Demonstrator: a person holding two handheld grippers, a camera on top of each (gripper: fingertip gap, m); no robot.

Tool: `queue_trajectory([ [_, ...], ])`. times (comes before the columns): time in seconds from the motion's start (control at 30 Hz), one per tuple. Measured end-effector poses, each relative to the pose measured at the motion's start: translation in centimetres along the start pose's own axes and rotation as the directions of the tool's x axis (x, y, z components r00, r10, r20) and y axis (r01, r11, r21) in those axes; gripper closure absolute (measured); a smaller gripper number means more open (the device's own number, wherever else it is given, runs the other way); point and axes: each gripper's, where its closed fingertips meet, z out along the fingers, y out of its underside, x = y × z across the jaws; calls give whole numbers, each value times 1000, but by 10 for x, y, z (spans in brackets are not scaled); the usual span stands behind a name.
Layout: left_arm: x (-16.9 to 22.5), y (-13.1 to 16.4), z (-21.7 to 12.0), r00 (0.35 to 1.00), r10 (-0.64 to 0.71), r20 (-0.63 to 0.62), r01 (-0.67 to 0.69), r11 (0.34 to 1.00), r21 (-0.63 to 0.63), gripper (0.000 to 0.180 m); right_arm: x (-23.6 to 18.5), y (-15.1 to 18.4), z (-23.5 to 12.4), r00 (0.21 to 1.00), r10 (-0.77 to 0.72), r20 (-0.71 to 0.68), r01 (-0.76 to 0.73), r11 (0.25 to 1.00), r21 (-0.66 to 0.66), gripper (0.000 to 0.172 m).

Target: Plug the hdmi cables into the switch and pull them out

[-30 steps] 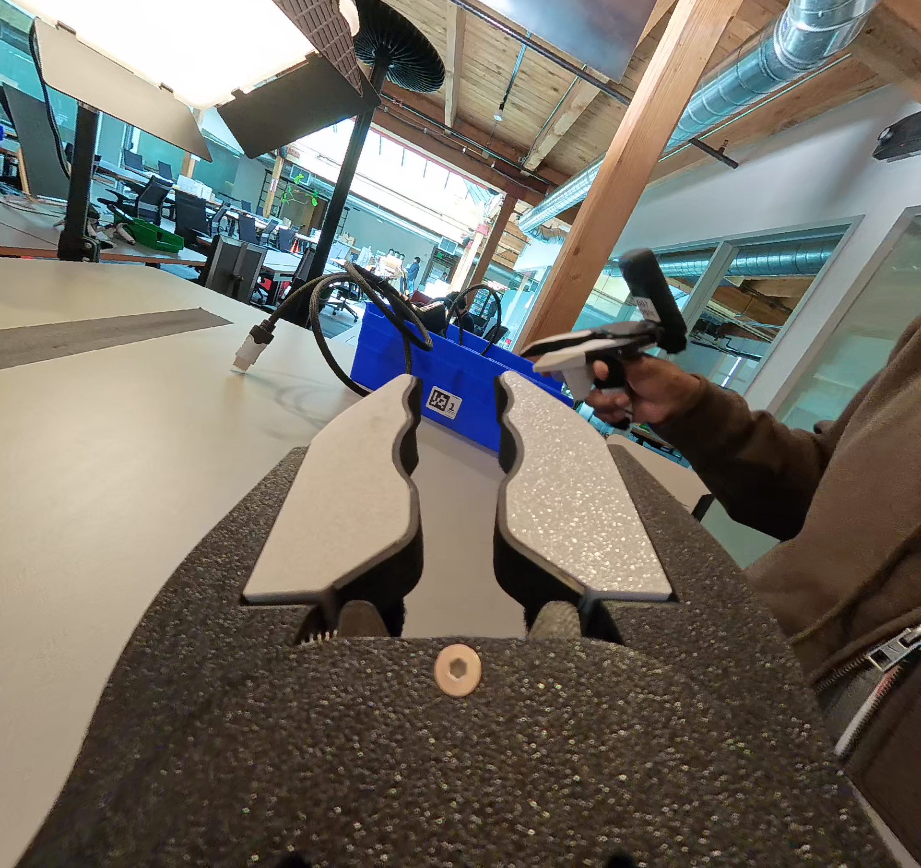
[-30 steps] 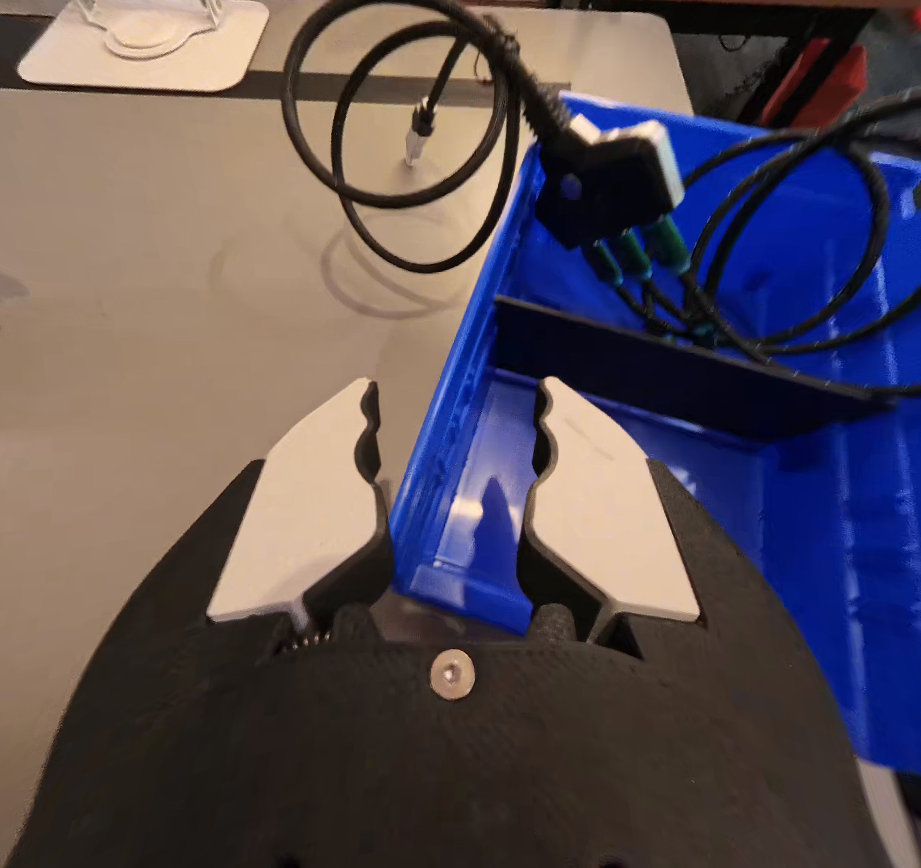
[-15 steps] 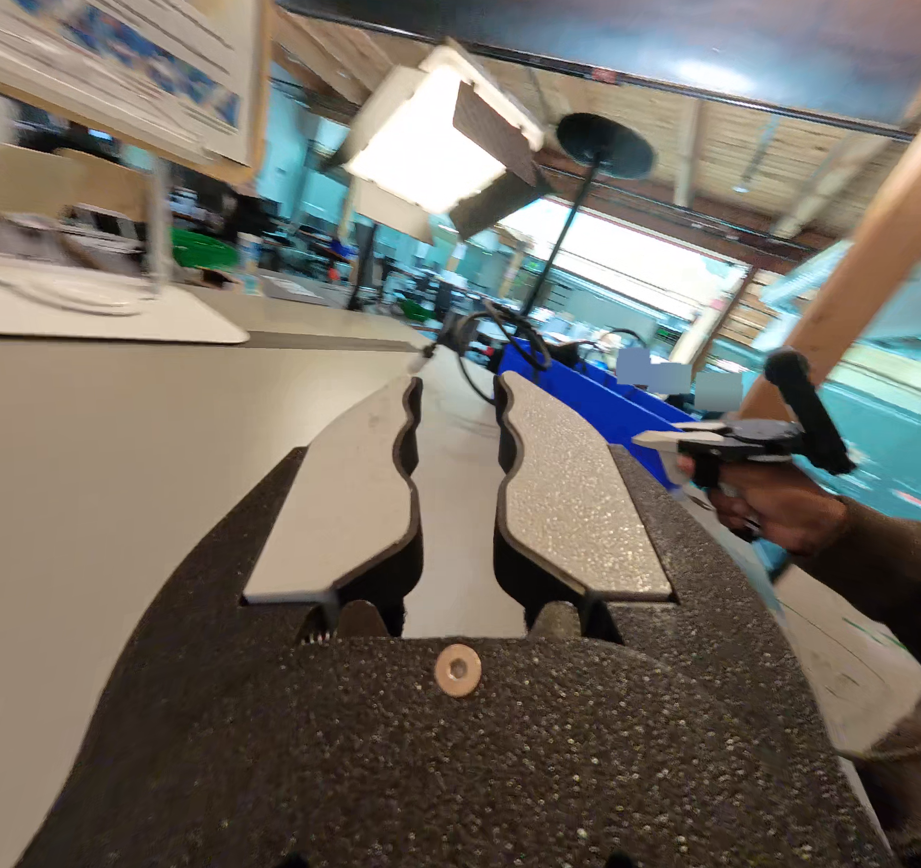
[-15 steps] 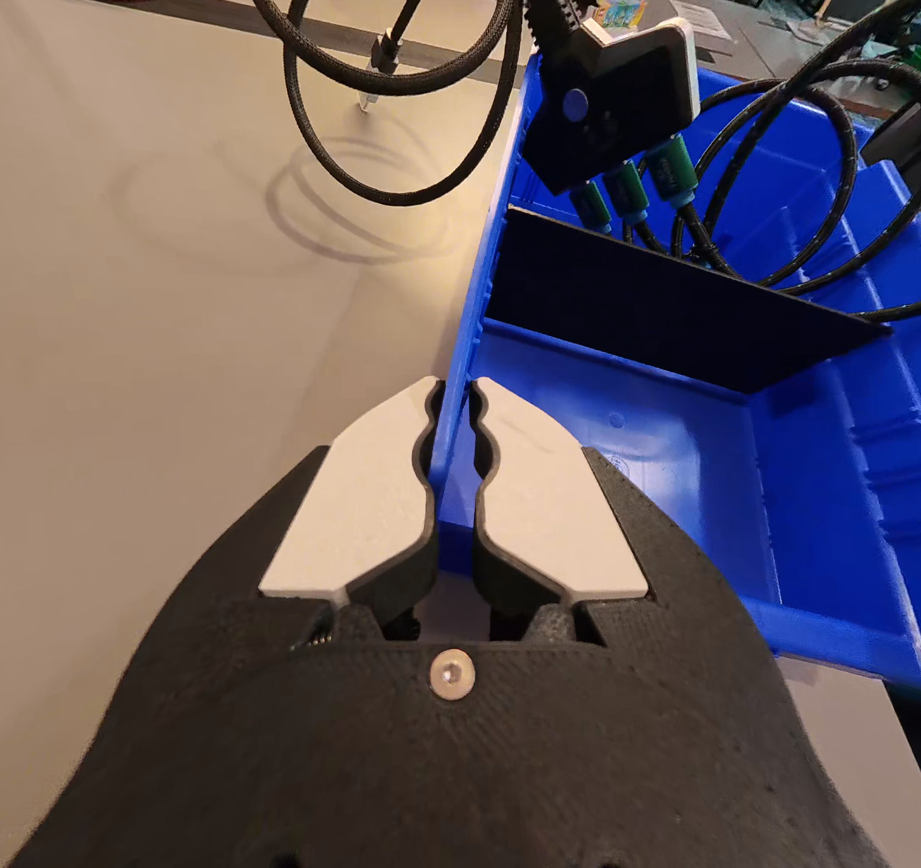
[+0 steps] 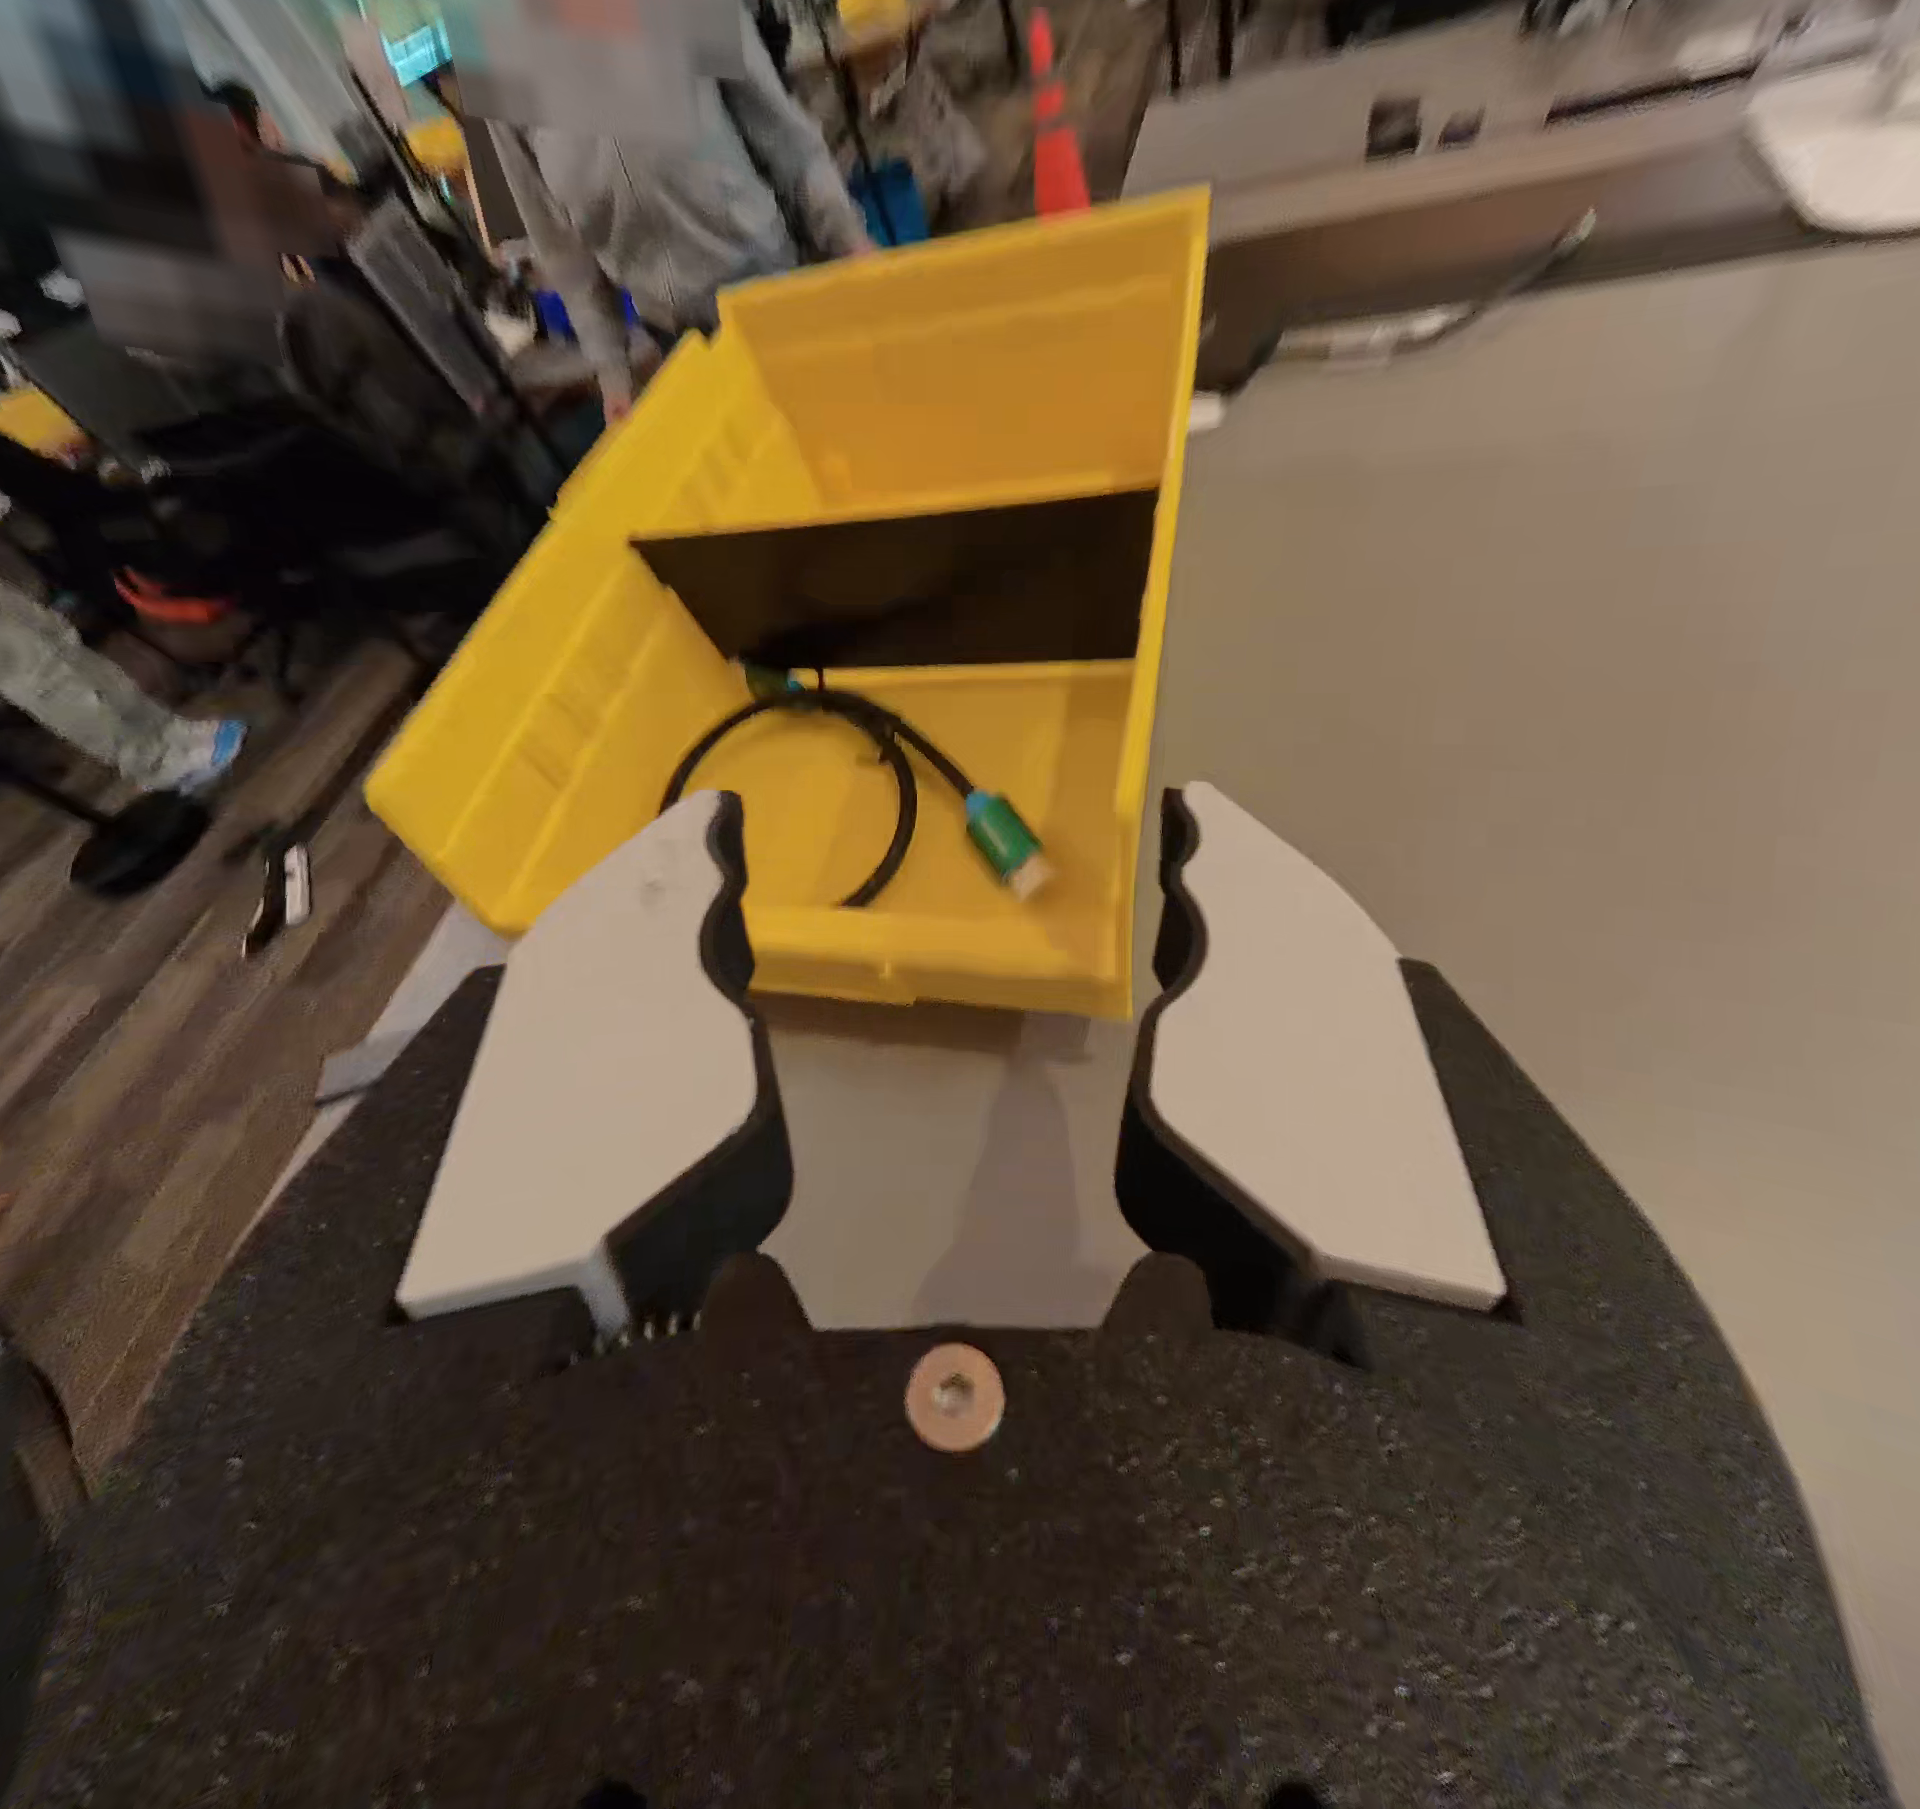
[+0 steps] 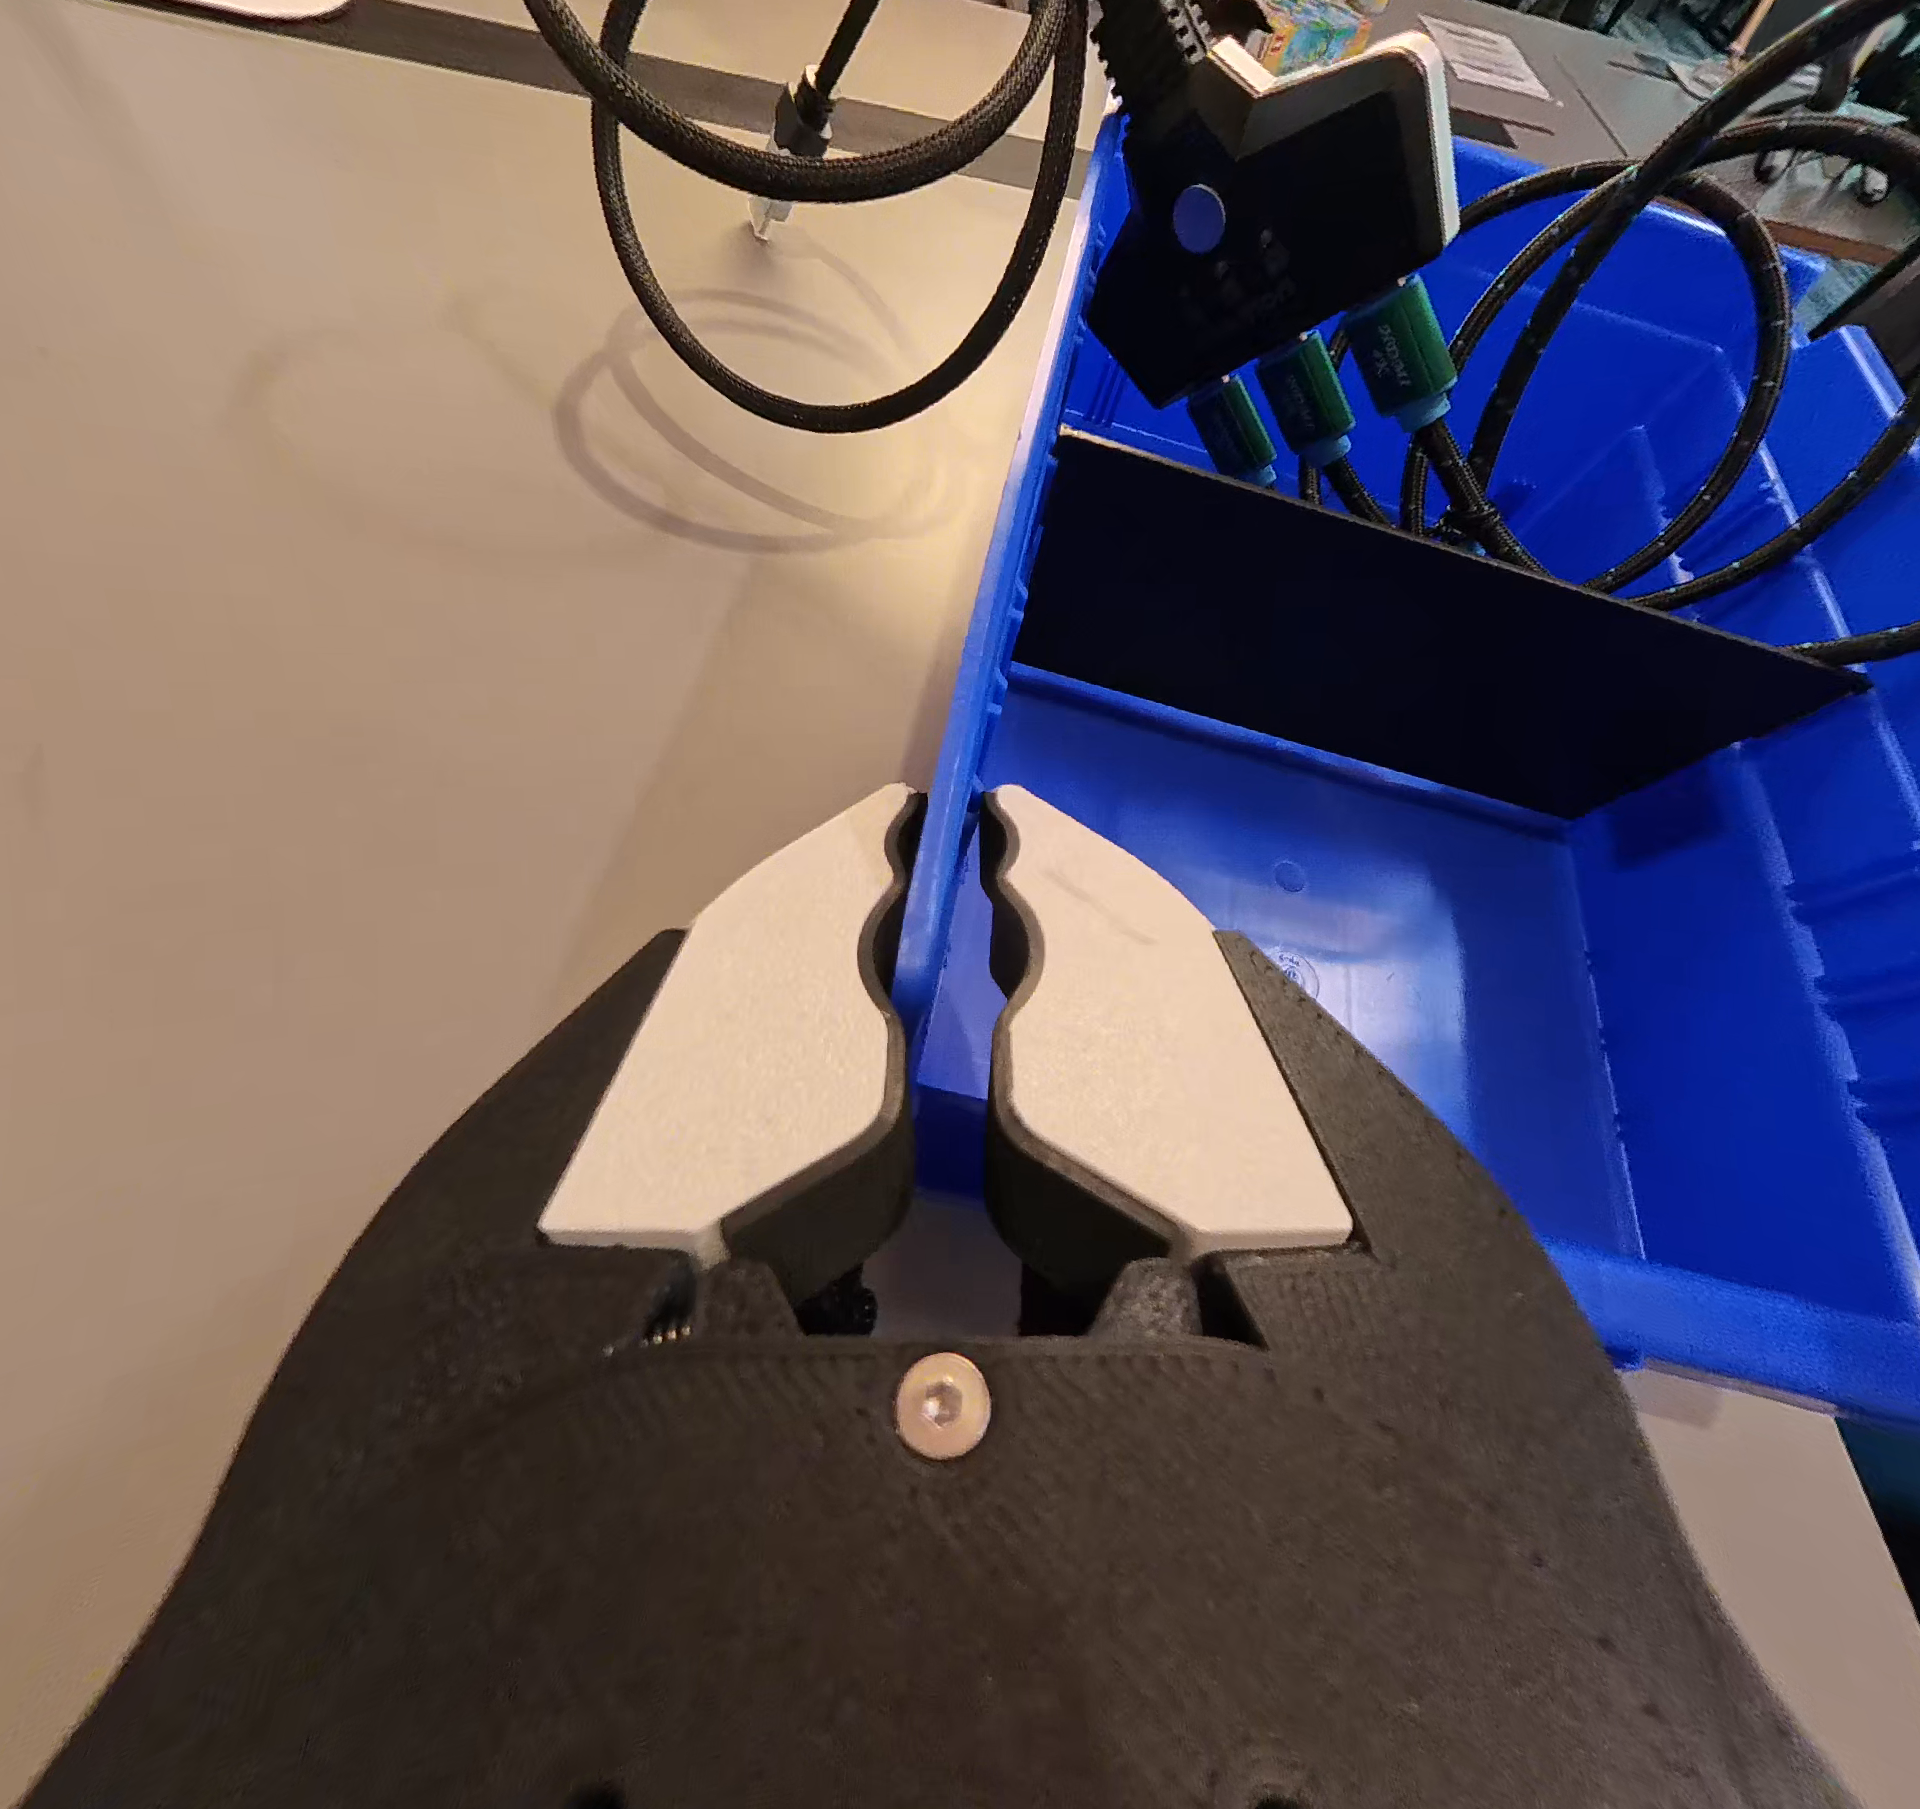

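Left gripper (image 5: 951,824) jaws wide open over yellow bin (image 5: 966,377) holding a black cable (image 5: 894,803); right gripper (image 6: 948,809) jaws clamp the blue bin (image 6: 1455,980) wall, cables (image 6: 1662,388) behind its divider (image 6: 1403,637).

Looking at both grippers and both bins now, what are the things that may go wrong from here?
1. The right gripper is clamped on the blue bin side wall; moving the bin may drag the black cable loop hanging over its rim onto the table.
2. The yellow bin stands near the table corner; a nudge from the open left gripper might push it off.
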Motion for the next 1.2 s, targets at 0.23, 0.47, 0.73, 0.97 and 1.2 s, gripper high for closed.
queue_trajectory([
  [0.23,4,20,47,1000,-21,3,22,992,-126,95,1,-1,3,999,-45,1,45,999,-20,162],
  [0.47,60,15,60,958,69,-279,-116,981,-155,175,1,-1,4,998,-59,15,60,998,-24,163],
  [0.73,106,31,-23,739,273,-615,-311,949,47,174,-11,-2,0,982,-93,167,87,995,41,164],
  [0.97,136,50,-97,337,332,-881,-319,921,225,175,-50,-19,14,915,-199,352,169,979,114,165],
  [1.2,170,60,-148,-37,319,-947,-319,894,314,174,-111,-40,28,744,-354,566,272,935,227,165],
])
